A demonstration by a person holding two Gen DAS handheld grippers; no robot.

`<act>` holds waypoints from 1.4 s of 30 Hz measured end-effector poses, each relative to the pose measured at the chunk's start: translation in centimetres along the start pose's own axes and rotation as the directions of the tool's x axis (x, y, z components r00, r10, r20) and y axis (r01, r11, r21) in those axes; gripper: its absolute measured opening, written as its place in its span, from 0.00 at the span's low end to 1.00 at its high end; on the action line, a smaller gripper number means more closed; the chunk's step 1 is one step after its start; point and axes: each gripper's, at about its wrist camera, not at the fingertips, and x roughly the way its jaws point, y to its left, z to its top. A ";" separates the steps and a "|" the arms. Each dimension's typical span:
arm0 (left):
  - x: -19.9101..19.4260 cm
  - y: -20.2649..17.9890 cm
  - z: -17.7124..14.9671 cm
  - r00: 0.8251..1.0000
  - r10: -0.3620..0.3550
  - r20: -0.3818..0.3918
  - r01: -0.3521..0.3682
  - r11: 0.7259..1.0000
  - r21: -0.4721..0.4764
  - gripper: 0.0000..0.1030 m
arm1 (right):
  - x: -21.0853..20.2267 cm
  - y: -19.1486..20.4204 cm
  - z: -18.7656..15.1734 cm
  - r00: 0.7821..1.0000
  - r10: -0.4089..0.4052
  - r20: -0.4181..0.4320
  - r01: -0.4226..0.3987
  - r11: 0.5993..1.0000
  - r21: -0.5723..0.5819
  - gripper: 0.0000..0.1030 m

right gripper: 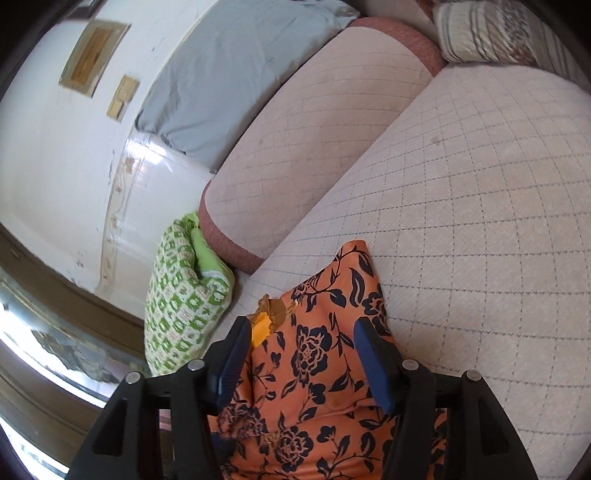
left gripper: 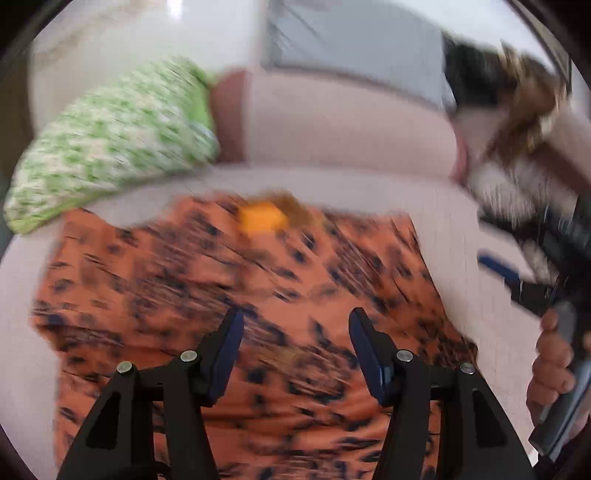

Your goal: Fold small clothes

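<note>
The left hand-held gripper (left gripper: 295, 325) hangs with its jaws spread wide and nothing between them, just over the orange floral garment (left gripper: 229, 295), which lies spread out beneath and ahead of it. The left wrist view is smeared by motion, so the print reads only as dark streaks there. The right hand-held gripper (right gripper: 301, 334) is likewise wide apart and holds nothing; the same orange floral garment (right gripper: 317, 354) passes under and between its fingers, bunched and rising to a point ahead of it. Just ahead of the right gripper's left finger, a yellow-orange patch (right gripper: 263, 328) and a brownish fold show at the cloth's edge.

To the right of the left gripper, a hand (left gripper: 554, 369) grips a dark handle, with a blue-edged part reaching toward the cloth.

One garment is being worked. Beyond it and to the left sits one green-and-white patterned bundle (right gripper: 181, 306), near the garment's edge; whether they touch is unclear. Nothing lies between the grippers and the cloth.

All of this rests on a sofa seat (right gripper: 480, 221) covered in pale quilted fabric with a diamond stitch. Farther off stands the quilted backrest cushion (right gripper: 317, 147) with a reddish end, then one grey pillow (right gripper: 236, 81), and one striped cushion (right gripper: 487, 33) at the far right. The white wall (right gripper: 55, 147) behind carries a framed panel and a switch plate.
</note>
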 end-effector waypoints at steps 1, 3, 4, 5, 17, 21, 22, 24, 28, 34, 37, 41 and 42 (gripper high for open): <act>-1.1 1.7 0.2 0.998 0.042 0.043 -0.041 0.999 -0.032 0.71 | 0.1 0.1 -0.2 1.000 0.001 -0.006 -0.001 1.000 -0.007 0.60; -2.6 6.1 0.7 0.978 0.185 0.101 -0.173 0.977 -0.121 0.81 | 0.9 0.7 -0.7 1.000 -0.001 -0.029 0.000 0.999 -0.033 0.60; -2.8 8.3 0.9 0.960 0.262 0.096 -0.244 0.955 -0.166 0.81 | 1.2 1.1 -1.2 0.999 -0.012 -0.040 0.009 0.998 -0.059 0.60; -3.0 9.9 0.7 0.947 0.309 0.092 -0.287 0.937 -0.197 0.81 | 1.6 1.7 -1.8 0.998 -0.027 -0.049 0.023 0.995 -0.093 0.60; 0.3 25.9 -2.3 0.867 0.413 -0.280 -0.498 0.690 -0.525 0.81 | 10.9 14.6 -14.7 0.954 -0.292 -0.066 0.141 0.632 -0.762 0.60; 1.1 27.0 -3.3 0.882 0.336 -0.331 -0.470 0.681 -0.561 0.81 | 16.0 17.9 -18.4 0.922 -0.387 0.001 0.166 0.393 -0.905 0.60; 1.2 27.1 -3.4 0.885 0.327 -0.333 -0.465 0.681 -0.566 0.81 | 17.3 18.4 -19.1 0.909 -0.416 0.034 0.185 0.329 -0.926 0.60; 1.2 27.1 -3.6 0.883 0.321 -0.342 -0.466 0.685 -0.560 0.81 | 19.7 18.9 -19.8 0.881 -0.467 0.070 0.200 0.235 -0.951 0.60; 1.1 26.8 -4.0 0.889 0.325 -0.324 -0.456 0.700 -0.550 0.81 | 23.3 19.9 -20.4 0.850 -0.505 0.151 0.230 0.099 -0.968 0.59; 2.2 27.3 -3.8 0.894 0.307 -0.327 -0.445 0.696 -0.563 0.81 | 22.4 20.3 -16.3 0.876 -0.468 0.115 0.278 0.297 -0.913 0.07; 2.2 26.9 -3.8 0.896 0.304 -0.324 -0.440 0.706 -0.554 0.81 | 18.4 18.5 -11.8 0.913 -0.405 0.051 0.284 0.541 -0.791 0.06; 3.0 25.8 -3.7 0.889 0.307 -0.339 -0.449 0.728 -0.518 0.81 | 11.3 12.3 -5.7 0.952 -0.304 0.036 0.275 0.795 -0.541 0.06; 3.3 25.4 -3.7 0.887 0.306 -0.346 -0.451 0.736 -0.506 0.81 | 10.4 10.4 -5.0 0.962 -0.272 -0.008 0.234 0.843 -0.484 0.09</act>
